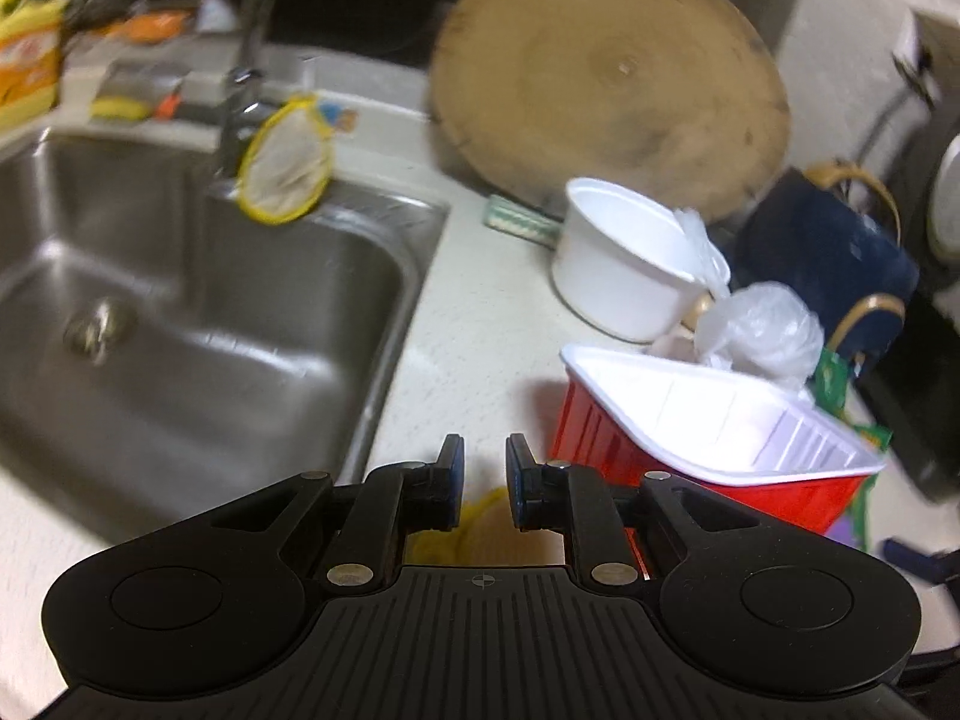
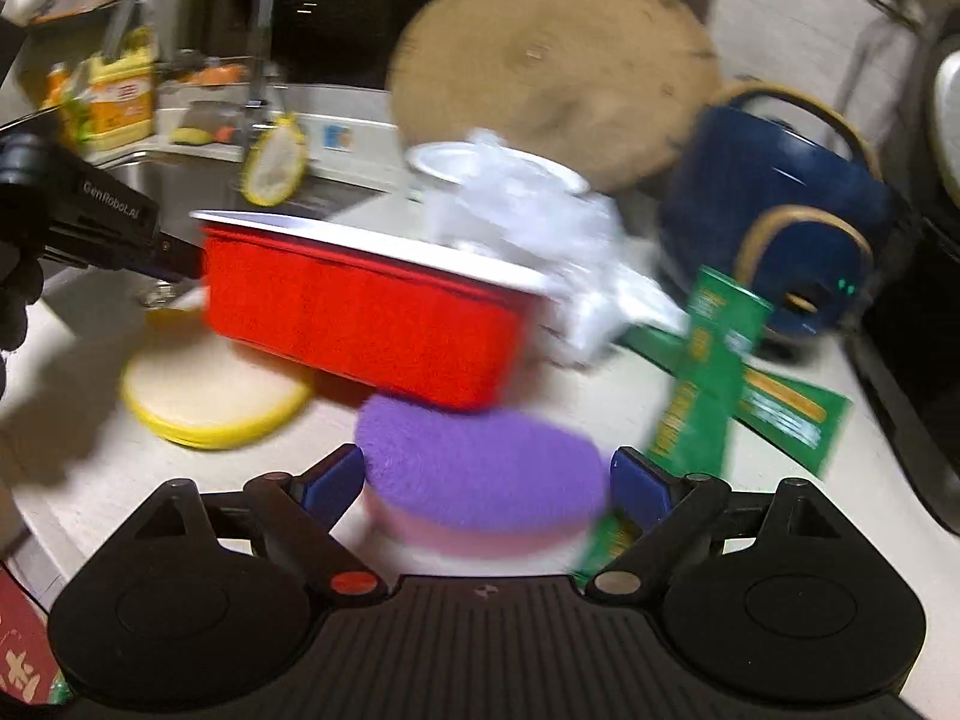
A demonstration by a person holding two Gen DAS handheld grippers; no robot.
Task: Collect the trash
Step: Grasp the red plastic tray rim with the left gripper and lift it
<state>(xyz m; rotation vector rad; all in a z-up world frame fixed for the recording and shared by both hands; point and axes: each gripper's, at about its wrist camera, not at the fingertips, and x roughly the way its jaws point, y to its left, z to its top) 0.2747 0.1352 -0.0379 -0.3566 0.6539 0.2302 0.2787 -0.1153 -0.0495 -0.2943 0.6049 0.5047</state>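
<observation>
A red tray with a white inside (image 1: 708, 420) lies tilted on the counter, its near corner just right of my left gripper (image 1: 485, 468). That gripper's fingers stand a narrow gap apart with nothing between them; a yellow lid (image 1: 480, 510) shows under them. In the right wrist view the left gripper (image 2: 120, 234) has its tip at the red tray's (image 2: 360, 324) left end. My right gripper (image 2: 486, 474) is open wide around a round purple-topped tub (image 2: 480, 468); blur hides whether the pads touch it. Behind lie a white bowl (image 1: 624, 264), crumpled clear plastic (image 1: 756, 324) and a green wrapper (image 2: 708, 372).
A steel sink (image 1: 180, 300) with a faucet (image 1: 246, 78) fills the left. A round wooden board (image 1: 606, 84) leans at the back. A navy pot with wooden handles (image 2: 774, 204) stands at the right. A yellow lid (image 2: 210, 396) lies left of the tub.
</observation>
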